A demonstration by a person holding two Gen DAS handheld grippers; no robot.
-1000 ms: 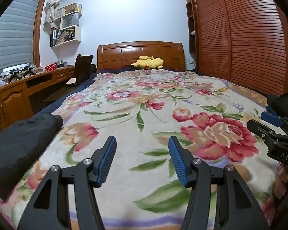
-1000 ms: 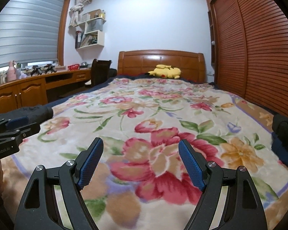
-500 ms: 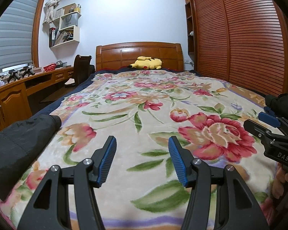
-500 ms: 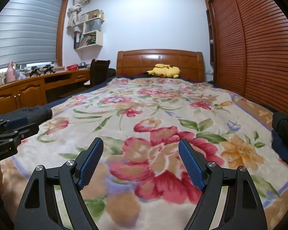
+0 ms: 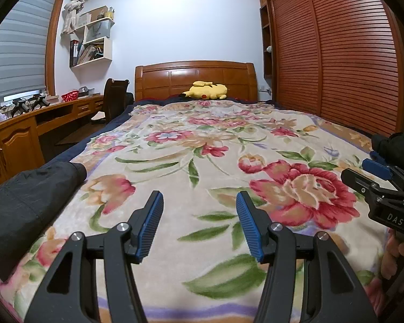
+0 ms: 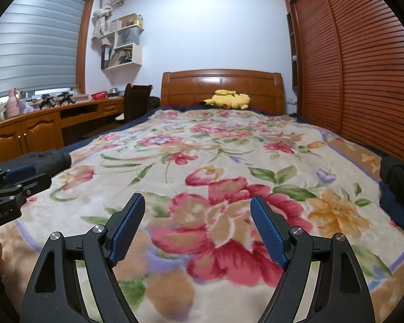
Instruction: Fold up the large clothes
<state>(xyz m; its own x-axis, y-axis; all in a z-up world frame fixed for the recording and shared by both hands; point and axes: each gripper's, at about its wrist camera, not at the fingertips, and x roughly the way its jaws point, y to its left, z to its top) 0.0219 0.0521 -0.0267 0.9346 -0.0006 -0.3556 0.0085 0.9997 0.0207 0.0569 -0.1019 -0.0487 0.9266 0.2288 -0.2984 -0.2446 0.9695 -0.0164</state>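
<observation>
A dark garment [image 5: 24, 204] lies in a heap on the bed's near left edge, also seen in the right wrist view [image 6: 47, 160]. More dark clothing [image 6: 398, 185] sits at the bed's right edge, and shows behind the other gripper in the left wrist view [image 5: 396, 145]. My left gripper [image 5: 199, 220] hovers open over the floral blanket [image 5: 202, 145], nothing between its blue pads. My right gripper [image 6: 198, 224] is open wider over a big red flower, also empty. Each gripper appears at the side of the other's view.
A yellow plush toy [image 5: 206, 91] rests against the wooden headboard [image 5: 195, 76]. A long wooden desk [image 6: 35, 129] with a chair [image 6: 136, 102] runs along the left wall. A slatted wardrobe [image 5: 336, 53] lines the right side.
</observation>
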